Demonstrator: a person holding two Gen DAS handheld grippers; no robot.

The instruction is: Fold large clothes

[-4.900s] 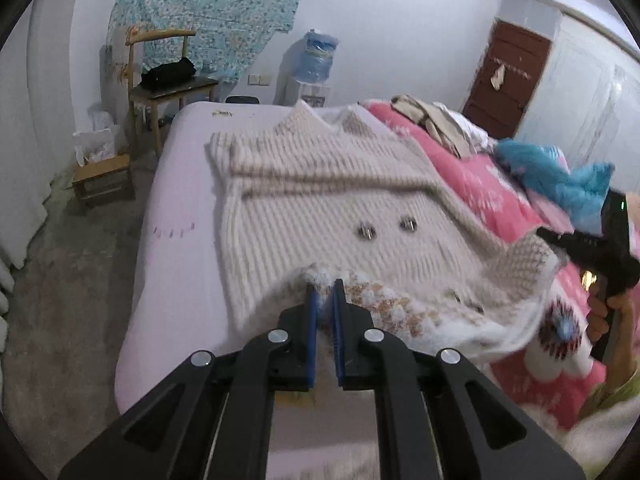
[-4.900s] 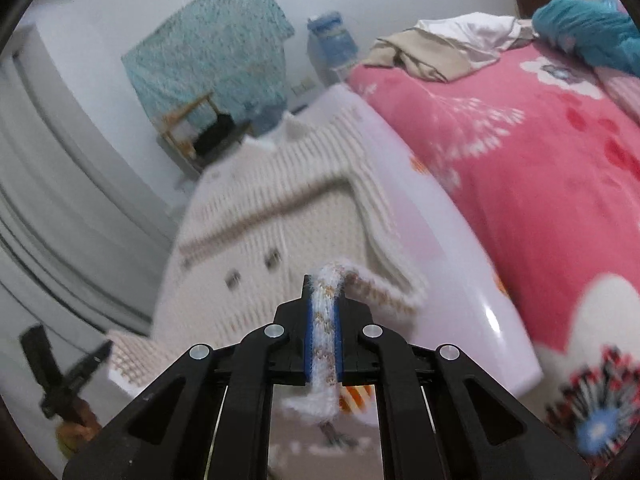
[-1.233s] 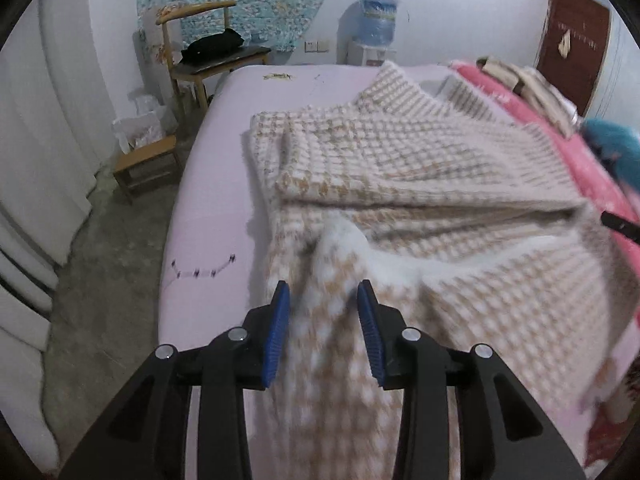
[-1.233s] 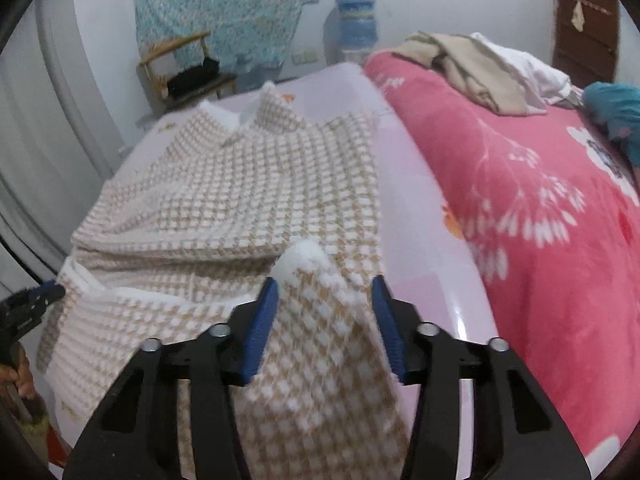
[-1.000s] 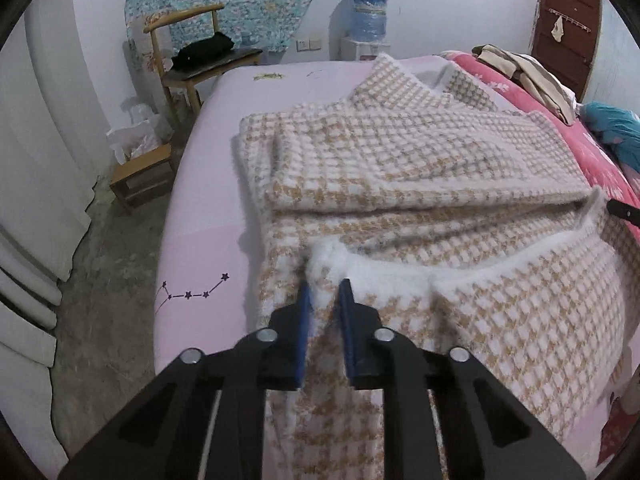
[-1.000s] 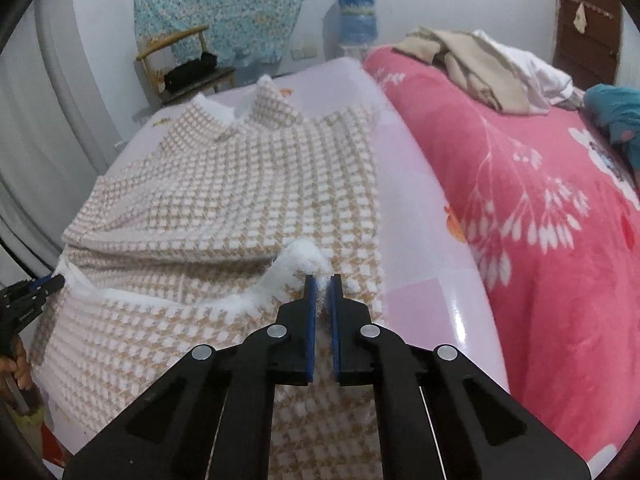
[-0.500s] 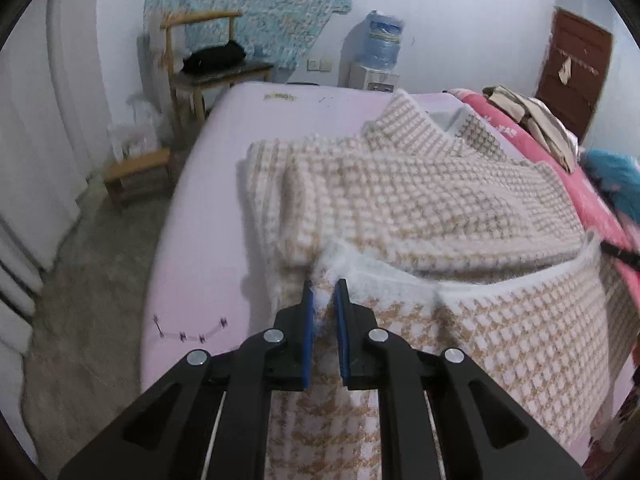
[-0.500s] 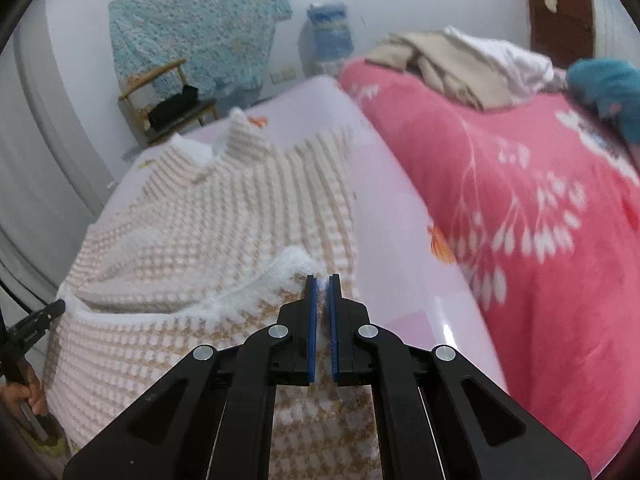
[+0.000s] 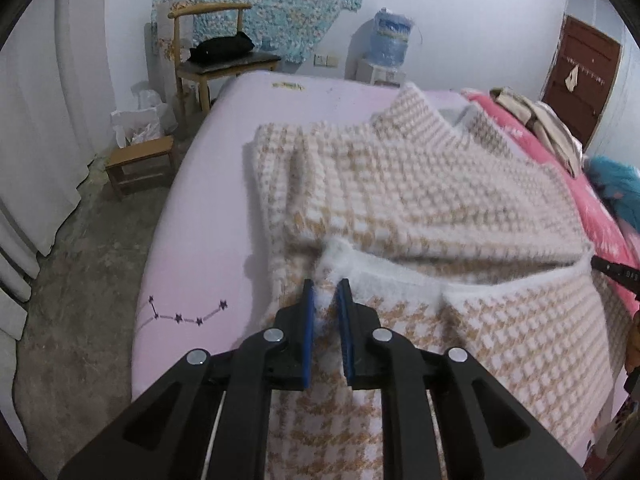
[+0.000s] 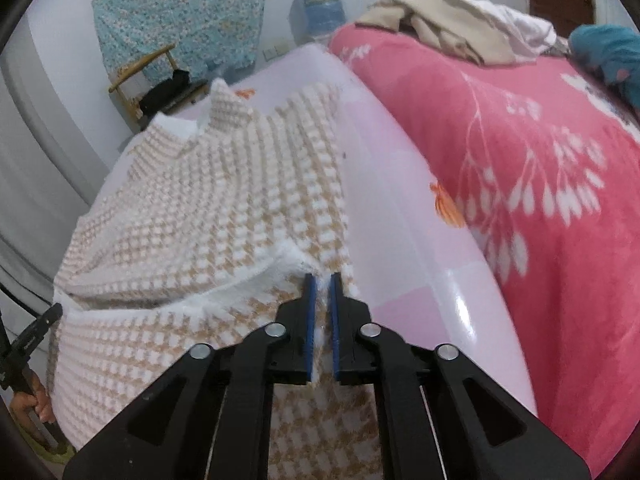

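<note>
Jaws on both grippers, left gripper (image 9: 325, 294) and right gripper (image 10: 321, 286), easing open but pinching the fuzzy beige-and-white houndstooth knit coat (image 9: 420, 196) hem, carrying it toward 12 o'clock to fold.

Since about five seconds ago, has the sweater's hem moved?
Yes. The hem now lies folded up over the sweater body, farther toward the chair end of the bed.

Bed (image 9: 208, 200): pale pink sheet printed with a small star-chain motif (image 9: 180, 314) near its side edge. Lying on it: tan-and-white houndstooth knit garment (image 9: 420, 200), partly folded; pink floral blanket (image 10: 540, 168) alongside, bearing a heap of beige and white clothes (image 10: 452, 28).
</note>
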